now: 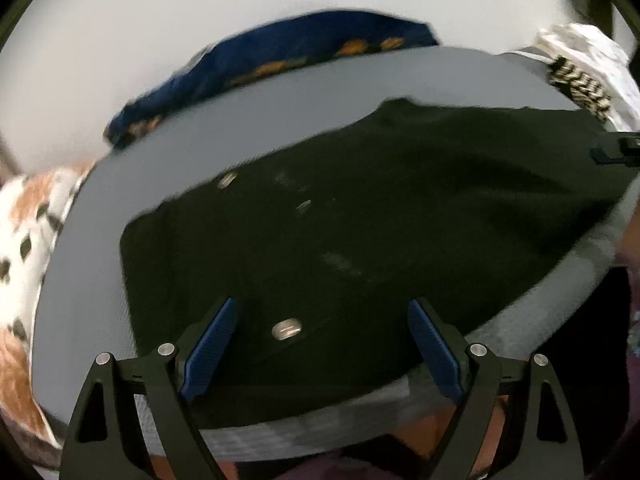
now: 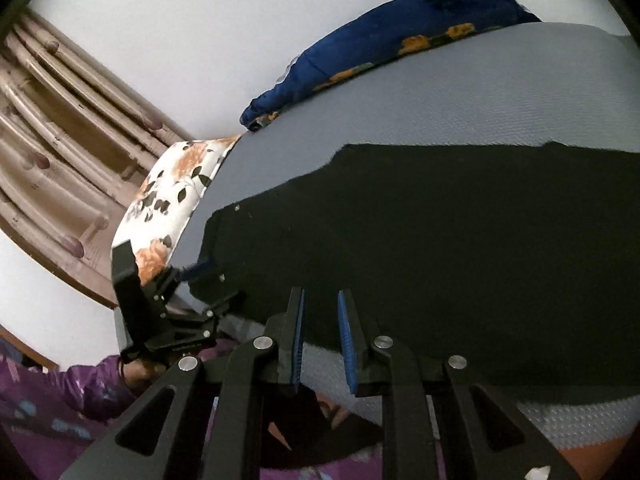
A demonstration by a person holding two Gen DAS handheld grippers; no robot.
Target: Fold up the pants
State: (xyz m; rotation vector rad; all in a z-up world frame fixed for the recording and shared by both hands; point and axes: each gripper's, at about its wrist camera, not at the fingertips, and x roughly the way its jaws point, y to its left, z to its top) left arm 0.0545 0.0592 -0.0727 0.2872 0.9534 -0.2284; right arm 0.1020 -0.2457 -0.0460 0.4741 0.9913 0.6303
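We see the black pants (image 1: 360,232) lying flat on the grey mat (image 1: 360,80), their long axis running across the mat from left to right, the waist end with metal buttons (image 1: 286,328) at the left. The cloth is dark and smooth. Our left gripper (image 1: 320,344) points down over the waist edge, jaws wide apart with nothing pressed between the blue pads (image 1: 212,344). Our right gripper (image 2: 320,340) hangs at the near edge of the pants, jaws only narrowly parted, holding nothing. A purple sleeve (image 2: 60,400) shows below.
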